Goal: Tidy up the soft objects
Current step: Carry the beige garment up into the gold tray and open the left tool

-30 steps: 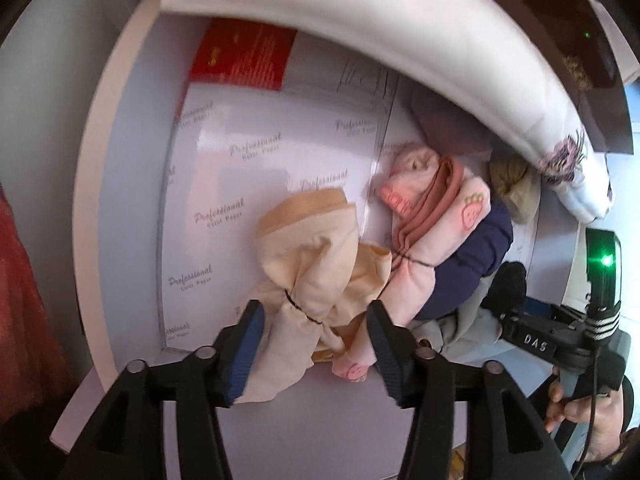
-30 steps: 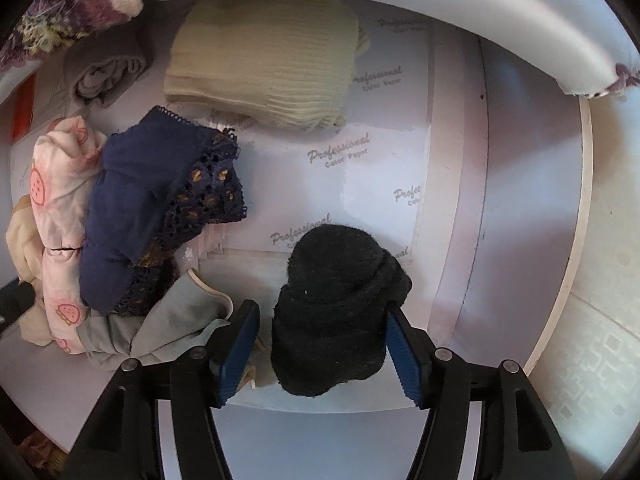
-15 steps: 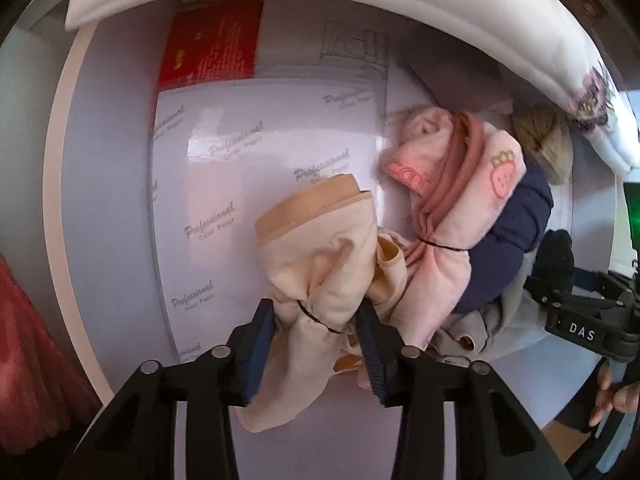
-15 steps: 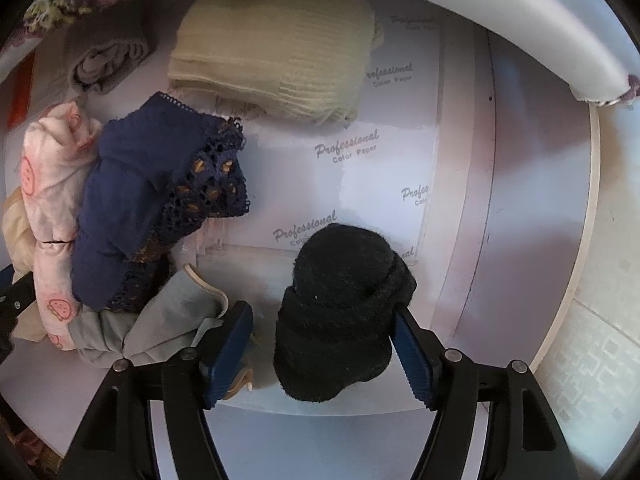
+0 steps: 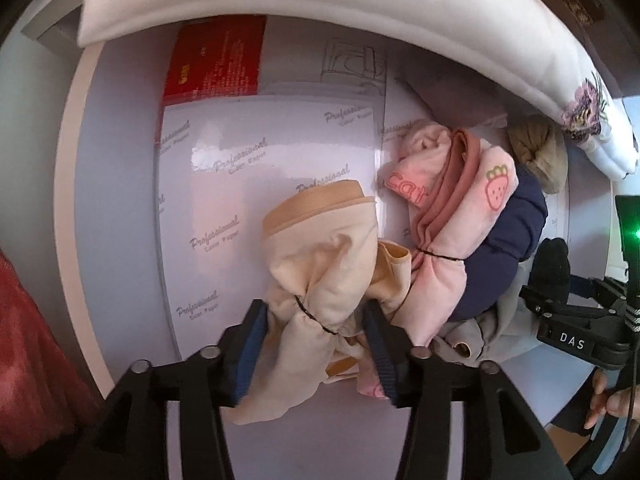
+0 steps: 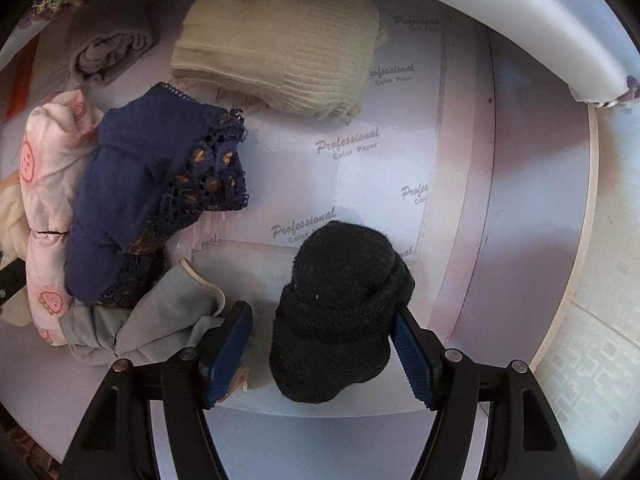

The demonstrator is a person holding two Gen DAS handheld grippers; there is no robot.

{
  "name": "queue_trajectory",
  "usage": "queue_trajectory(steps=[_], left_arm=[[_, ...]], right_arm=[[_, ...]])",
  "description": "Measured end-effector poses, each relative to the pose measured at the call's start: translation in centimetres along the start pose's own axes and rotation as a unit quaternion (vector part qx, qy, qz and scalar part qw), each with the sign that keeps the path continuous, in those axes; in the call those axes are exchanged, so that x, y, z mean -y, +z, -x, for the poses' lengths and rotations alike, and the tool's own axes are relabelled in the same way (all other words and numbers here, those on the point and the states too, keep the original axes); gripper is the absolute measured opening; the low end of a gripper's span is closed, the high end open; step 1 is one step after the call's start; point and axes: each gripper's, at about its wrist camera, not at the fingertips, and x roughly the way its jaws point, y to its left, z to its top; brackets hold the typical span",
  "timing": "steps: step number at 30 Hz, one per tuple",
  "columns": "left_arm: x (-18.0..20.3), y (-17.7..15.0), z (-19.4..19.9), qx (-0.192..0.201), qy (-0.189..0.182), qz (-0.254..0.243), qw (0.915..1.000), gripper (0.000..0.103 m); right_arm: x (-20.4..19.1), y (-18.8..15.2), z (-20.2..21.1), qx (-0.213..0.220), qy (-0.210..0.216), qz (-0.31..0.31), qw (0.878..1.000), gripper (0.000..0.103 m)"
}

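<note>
Left gripper [image 5: 316, 340] pointing down, jaws opening around a tied beige cloth bundle [image 5: 320, 276] at six o'clock, pink strawberry bundle [image 5: 448, 216] touching it at three o'clock, right gripper [image 6: 322, 344] jaws apart, rolled black sock [image 6: 340, 312] between them, right pad touching

Pale round worktop [image 6: 520, 208] overlaid with glossy "Professional Color Paper" sheets [image 5: 256, 184] — bearing beige tied bundle [image 5: 320, 280], pink strawberry-print bundle [image 5: 460, 208], navy lace garment [image 6: 160, 200], grey cloth [image 6: 160, 316], black knit roll [image 6: 340, 312], cream ribbed knit [image 6: 280, 44].
</note>
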Motion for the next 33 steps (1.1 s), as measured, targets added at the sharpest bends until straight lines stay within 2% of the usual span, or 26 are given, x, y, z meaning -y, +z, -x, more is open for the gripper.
queue_trajectory(steps=[4, 6, 9, 12, 17, 22, 25, 28, 33], left_arm=[[1.0, 1.0, -1.4, -0.007, 0.020, -0.016, 0.9996, 0.054], [1.1, 0.9, -1.4, -0.008, 0.014, -0.012, 0.9998, 0.046], [1.2, 0.7, -1.1, -0.009, 0.027, -0.015, 0.9995, 0.037], [1.1, 0.3, 0.9, 0.006, 0.027, -0.011, 0.9996, 0.035], [2.1, -0.2, 5.6, 0.073, -0.003, -0.022, 0.9971, 0.035], [3.3, -1.0, 9.4, 0.125, -0.014, -0.045, 0.9910, 0.035], [3.8, -1.6, 12.1, 0.171, -0.021, -0.048, 0.9840, 0.035], [4.5, -2.1, 14.4, 0.209, -0.011, -0.057, 0.9762, 0.035], [4.5, -2.2, 17.9, 0.249, -0.014, -0.049, 0.9672, 0.035]], right_arm=[[-0.1, 0.0, -0.1, -0.001, -0.005, 0.004, 1.000, 0.072], [-0.1, -0.1, -0.2, -0.001, -0.006, 0.006, 1.000, 0.072], [-0.3, -0.1, -0.3, -0.002, -0.012, 0.009, 1.000, 0.072], [-0.5, -0.1, -0.4, -0.002, -0.018, 0.013, 1.000, 0.072], [-0.8, -0.2, -0.6, -0.002, -0.027, 0.020, 0.999, 0.072], [-1.2, -0.3, -0.8, -0.003, -0.032, 0.025, 0.999, 0.072], [-1.6, -0.4, -0.9, -0.003, -0.034, 0.026, 0.999, 0.072], [-1.8, -0.5, -1.1, -0.003, -0.034, 0.026, 0.999, 0.072], [-2.0, -0.5, -1.0, -0.002, -0.036, 0.028, 0.999, 0.071]])
